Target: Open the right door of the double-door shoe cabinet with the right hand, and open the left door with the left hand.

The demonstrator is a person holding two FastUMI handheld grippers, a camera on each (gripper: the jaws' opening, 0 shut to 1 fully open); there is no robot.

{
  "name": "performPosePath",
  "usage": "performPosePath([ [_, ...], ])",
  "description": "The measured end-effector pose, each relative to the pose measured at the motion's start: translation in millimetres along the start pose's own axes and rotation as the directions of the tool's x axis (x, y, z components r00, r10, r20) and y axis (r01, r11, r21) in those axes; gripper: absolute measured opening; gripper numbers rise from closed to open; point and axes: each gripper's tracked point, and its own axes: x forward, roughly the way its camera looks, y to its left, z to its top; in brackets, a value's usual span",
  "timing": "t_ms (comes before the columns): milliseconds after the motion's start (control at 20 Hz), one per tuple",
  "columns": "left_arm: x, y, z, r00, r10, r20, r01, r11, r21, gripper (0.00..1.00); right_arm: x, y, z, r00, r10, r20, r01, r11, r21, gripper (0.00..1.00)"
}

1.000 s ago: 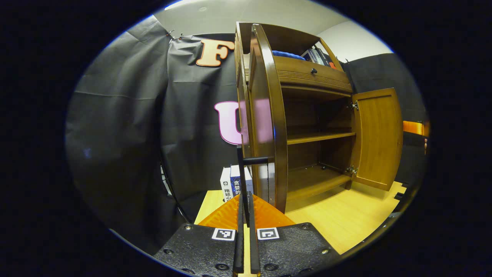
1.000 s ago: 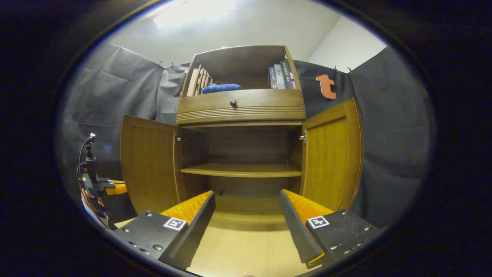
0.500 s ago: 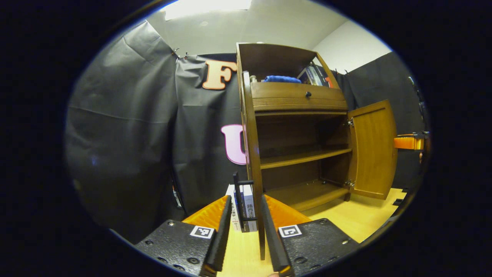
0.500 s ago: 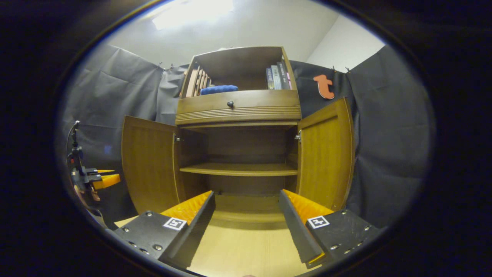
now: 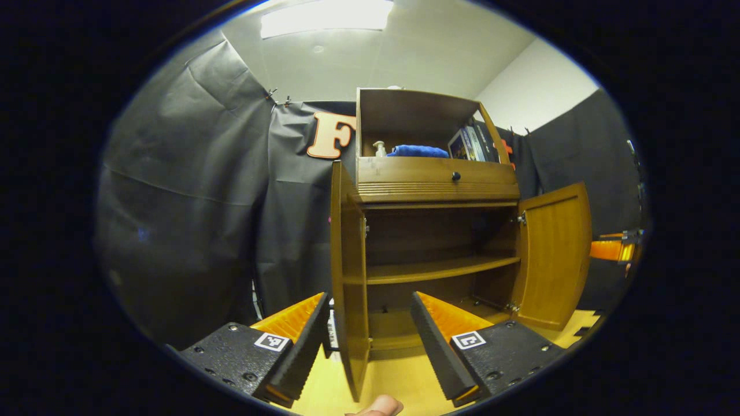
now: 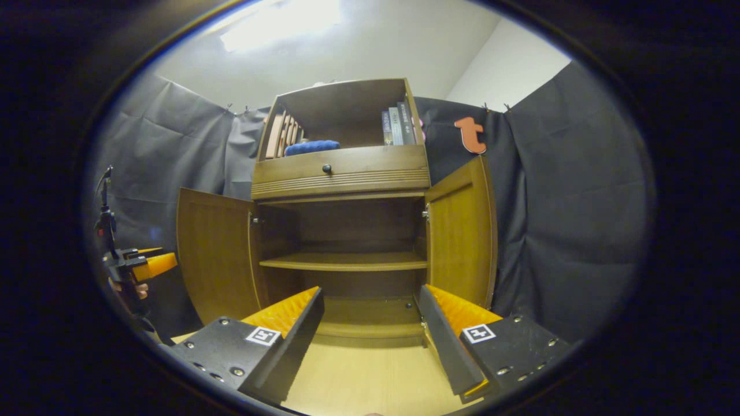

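Now both doors of the shoe cabinet (image 6: 341, 173) stand wide open. Left door (image 6: 214, 254) and right door (image 6: 462, 237) swing out to the sides. Left gripper (image 5: 370, 341) is spread apart and holds nothing. Right gripper (image 6: 370, 335) is spread apart too, in front of the shelves.

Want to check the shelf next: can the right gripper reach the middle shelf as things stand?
Probably yes. Both the left door and right door stand swung out, the right gripper is open and faces the bare shelf, nothing between.

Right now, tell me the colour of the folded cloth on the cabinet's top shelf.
Blue cloth; clearest in the left gripper view.
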Motion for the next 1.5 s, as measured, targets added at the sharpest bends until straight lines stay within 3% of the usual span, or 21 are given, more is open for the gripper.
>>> performPosePath([
  [100,7,-24,0,1.000,-0.025,-0.008,0.025,0.999,-0.037,0.91,0,-5,-1,1.000,-0.001,-0.002,0.001,1.000,-0.007,0.99],
  [150,11,-36,-1,0.999,-0.043,-0.019,0.042,0.998,-0.049,0.84,0,-7,-1,1.000,-0.001,-0.005,0.001,1.000,-0.010,0.99],
  [250,17,-65,1,0.996,-0.085,-0.025,0.083,0.994,-0.075,0.86,0,-12,-1,1.000,-0.004,-0.006,0.004,1.000,-0.010,0.99],
  [300,21,-82,1,0.992,-0.121,-0.024,0.119,0.990,-0.081,0.90,0,-12,-1,1.000,-0.001,-0.004,0.001,1.000,-0.011,0.99],
  [500,32,-133,-9,0.979,-0.197,-0.053,0.192,0.978,-0.083,0.89,0,-20,4,0.999,-0.029,0.022,0.031,0.997,-0.066,0.99],
  [800,52,-190,-20,0.967,-0.245,-0.067,0.244,0.969,-0.029,0.94,8,-18,3,0.999,-0.041,0.033,0.044,0.994,-0.100,0.99],
  [1050,73,-226,-39,0.958,-0.273,-0.088,0.273,0.962,-0.006,0.92,20,-21,-1,0.998,-0.049,0.030,0.052,0.995,-0.088,0.99],
  [1500,94,-257,-71,0.941,-0.317,-0.115,0.320,0.947,0.004,0.99,46,-16,-15,0.999,-0.046,0.021,0.048,0.993,-0.112,0.99],
])
